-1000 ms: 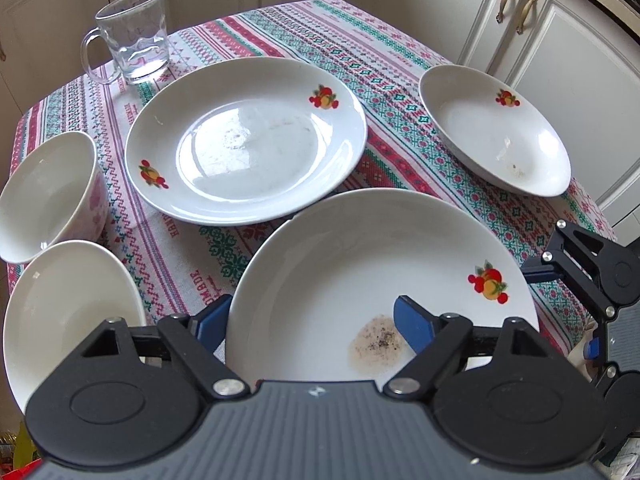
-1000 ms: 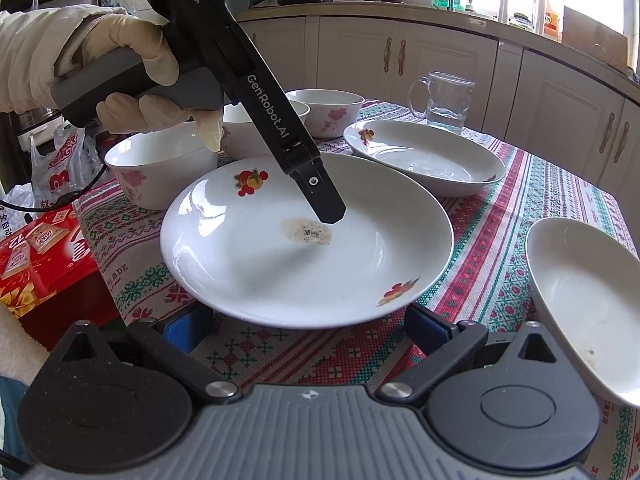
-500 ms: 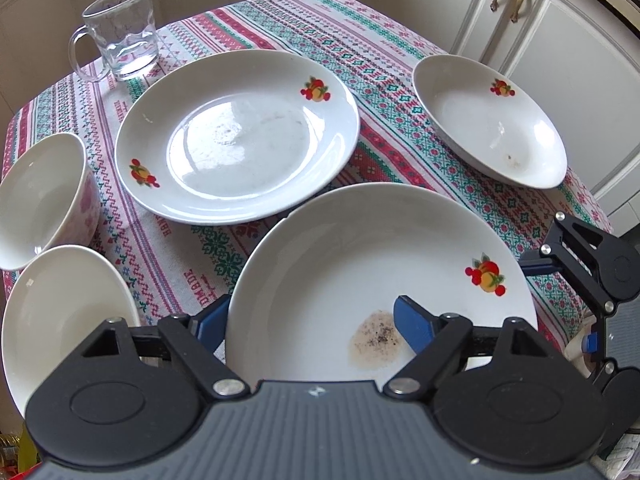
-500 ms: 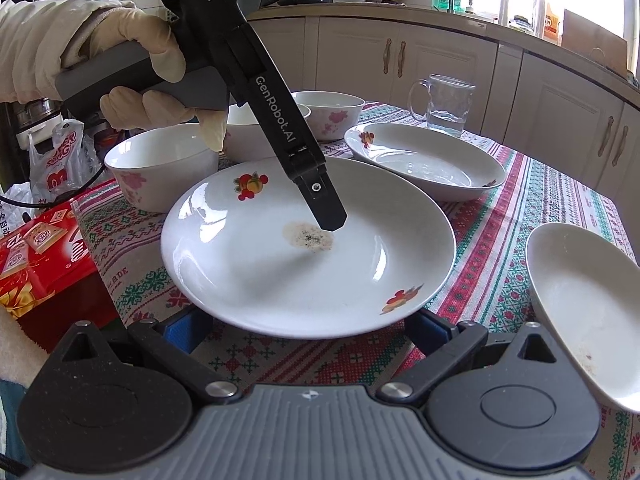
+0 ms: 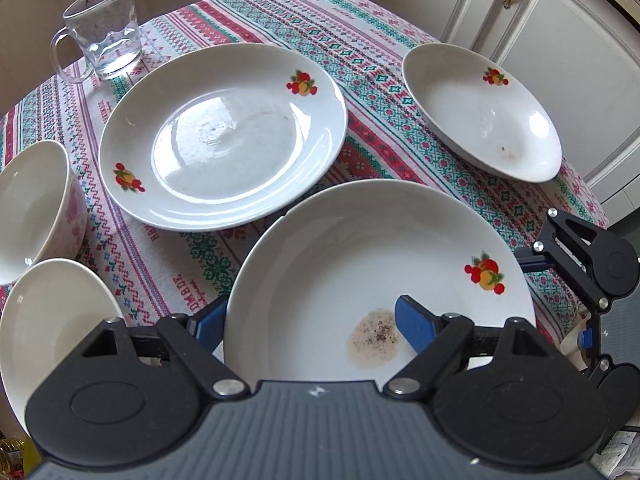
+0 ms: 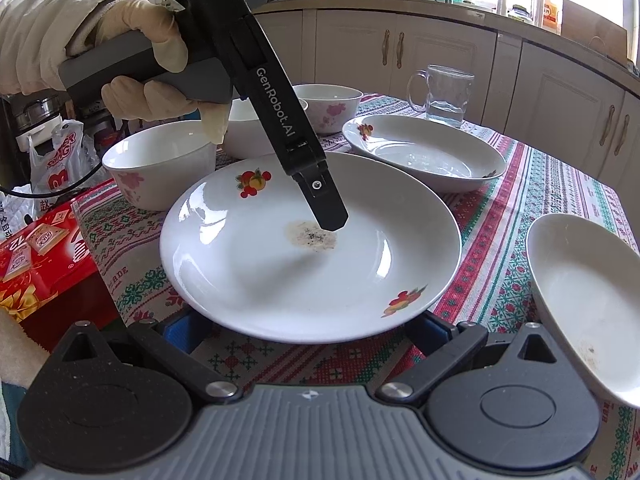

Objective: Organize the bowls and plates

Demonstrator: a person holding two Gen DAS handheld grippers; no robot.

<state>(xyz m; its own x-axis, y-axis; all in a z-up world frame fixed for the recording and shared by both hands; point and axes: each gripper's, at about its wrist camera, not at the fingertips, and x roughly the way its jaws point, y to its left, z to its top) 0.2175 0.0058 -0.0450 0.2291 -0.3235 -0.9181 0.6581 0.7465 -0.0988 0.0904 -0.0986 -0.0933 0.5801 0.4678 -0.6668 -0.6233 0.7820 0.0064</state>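
My left gripper [image 5: 310,322] is shut on the rim of a white stained plate [image 5: 360,264] with fruit decals and holds it above the tablecloth; one finger lies on top, one underneath. In the right wrist view the same plate [image 6: 280,272] hangs lifted with the left gripper's finger [image 6: 324,204] on it. My right gripper [image 6: 308,330] is open, its blue pads just under the plate's near rim. A second large plate [image 5: 224,136] lies beyond, and a deep plate [image 5: 480,112] sits at the right.
A glass mug [image 5: 100,28] with water stands at the far left corner. Several white bowls with pink flowers [image 6: 160,164] stand at the table's left side. A red box [image 6: 36,256] lies beside the table. Cabinets [image 6: 540,100] stand behind.
The left gripper has lifted the stained plate higher and carried it a little toward the second large plate. The right gripper has stayed under the plate's near rim.
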